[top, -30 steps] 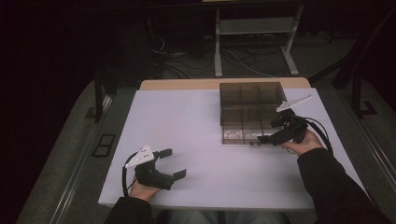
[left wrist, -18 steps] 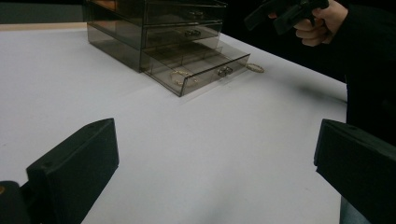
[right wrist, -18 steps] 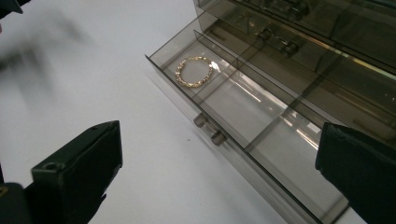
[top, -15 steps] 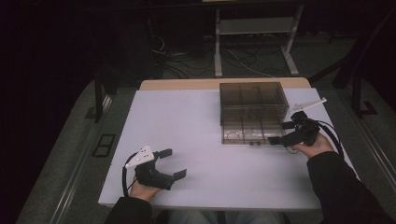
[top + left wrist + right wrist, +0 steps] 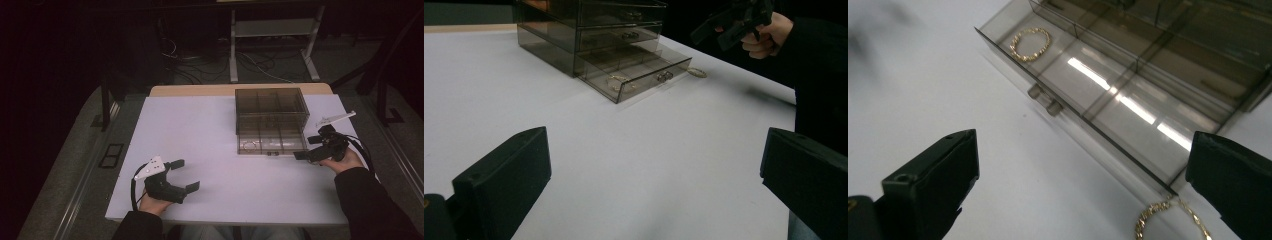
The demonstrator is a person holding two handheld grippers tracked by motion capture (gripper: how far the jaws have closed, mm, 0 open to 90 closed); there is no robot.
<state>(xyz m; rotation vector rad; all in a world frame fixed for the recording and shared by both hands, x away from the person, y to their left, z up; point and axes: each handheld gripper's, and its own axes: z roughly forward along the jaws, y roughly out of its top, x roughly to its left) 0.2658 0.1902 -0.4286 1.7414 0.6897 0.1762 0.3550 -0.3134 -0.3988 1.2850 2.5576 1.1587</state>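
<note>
A smoky clear drawer box stands at the back right of the white table. Its bottom drawer is pulled out. A gold bracelet lies in the drawer's left compartment. A second gold bracelet lies on the table by the drawer's right front corner. My right gripper hovers open just right of that corner, holding nothing. Near the front edge at the left, my left gripper is open and empty.
The drawer's small knob juts from its front. Bare white table lies between the two grippers. Beyond the table, a dark floor holds cables and a white metal stand.
My right gripper has drifted a little to the right and toward me, away from the drawer front. The left gripper has stayed put.
</note>
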